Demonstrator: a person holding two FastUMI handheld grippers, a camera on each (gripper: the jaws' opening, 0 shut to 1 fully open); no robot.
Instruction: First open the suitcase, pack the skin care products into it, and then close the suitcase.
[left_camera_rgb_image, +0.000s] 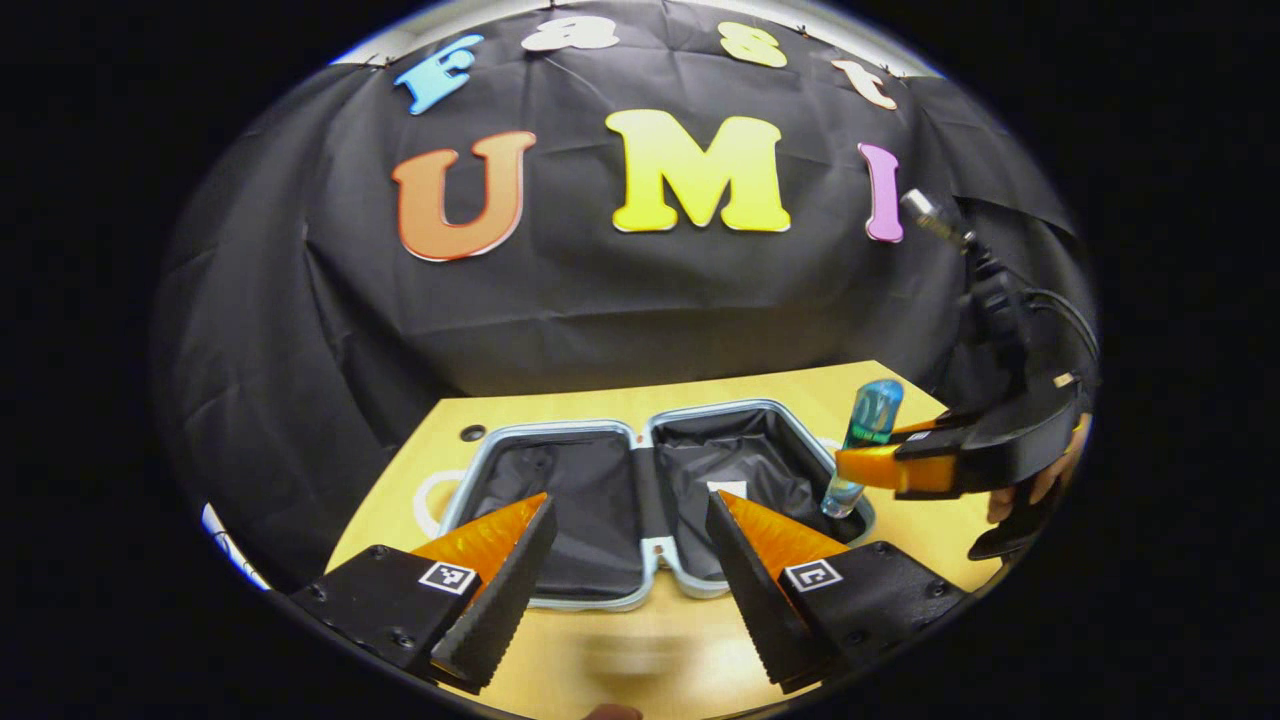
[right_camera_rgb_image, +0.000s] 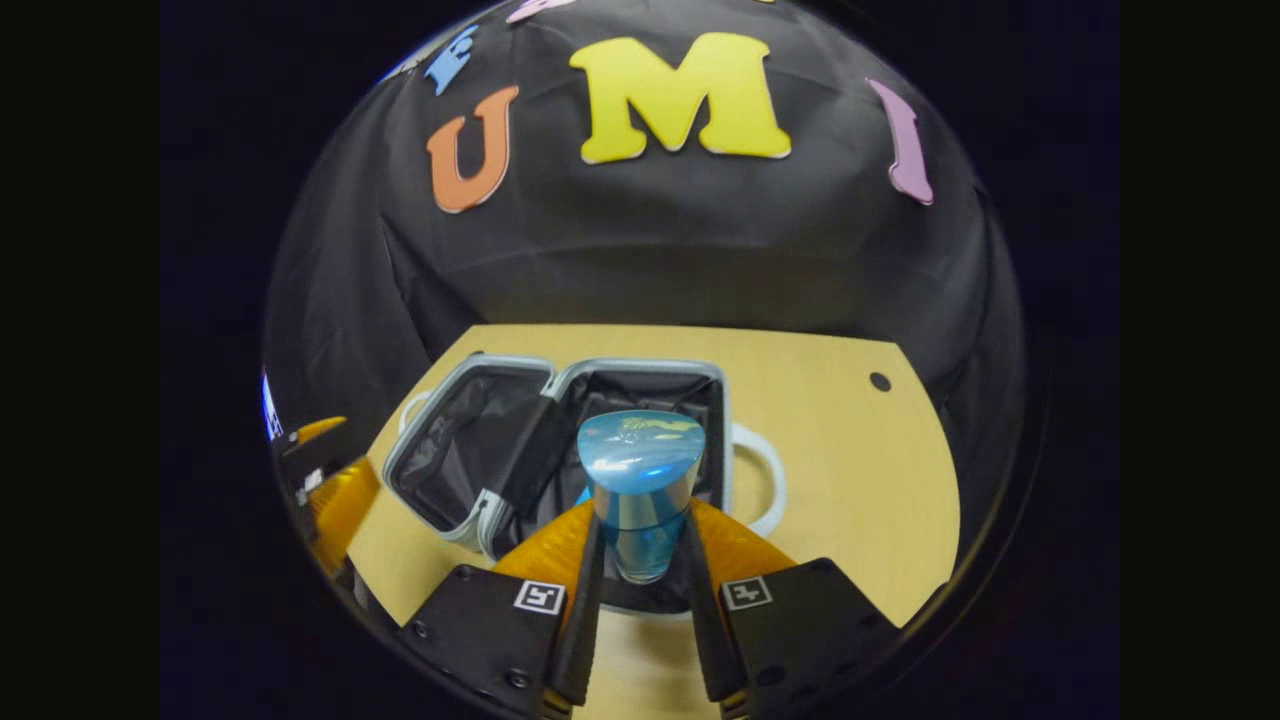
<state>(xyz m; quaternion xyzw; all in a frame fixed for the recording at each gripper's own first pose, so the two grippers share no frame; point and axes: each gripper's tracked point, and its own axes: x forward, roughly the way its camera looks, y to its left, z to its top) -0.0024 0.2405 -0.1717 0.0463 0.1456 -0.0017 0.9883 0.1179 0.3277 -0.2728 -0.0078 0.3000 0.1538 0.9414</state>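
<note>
A: Start at the right gripper (right_camera_rgb_image: 640, 560). How do its jaws stand?

B: Clenched on the blue bottle (right_camera_rgb_image: 640, 490). In the right gripper view both fingers press against the bottle's clear lower body, one on each side, and the wide blue cap stands above them. The bottle is upright.

A: And the left gripper (left_camera_rgb_image: 630, 530)?

B: Released. In the left gripper view its two fingers are spread wide with nothing between them, hovering over the near edge of the suitcase (left_camera_rgb_image: 560, 590).

A: Where is the bottle relative to the suitcase?

B: In the left gripper view the bottle (left_camera_rgb_image: 868, 440) sits at the right rim of the case's right half, its base down at the dark lining by the rim. I cannot tell whether the base touches the lining. The right gripper (left_camera_rgb_image: 880, 462) reaches in from the right side, and a hand (left_camera_rgb_image: 1035, 485) shows behind it.

A: What state is the suitcase in?

B: Open and lying flat, both halves side by side, joined by a hinge strip down the middle. The shell edge is pale, the lining black and crumpled. Both halves look bare apart from a small white tag in the right one.

A: What is it resting on?

B: A light wooden table (left_camera_rgb_image: 640, 655). A white looped handle (right_camera_rgb_image: 765, 485) lies on the tabletop beside the case in the right gripper view. There is a small dark hole in the table (left_camera_rgb_image: 473, 433) near the case's far left corner.
</note>
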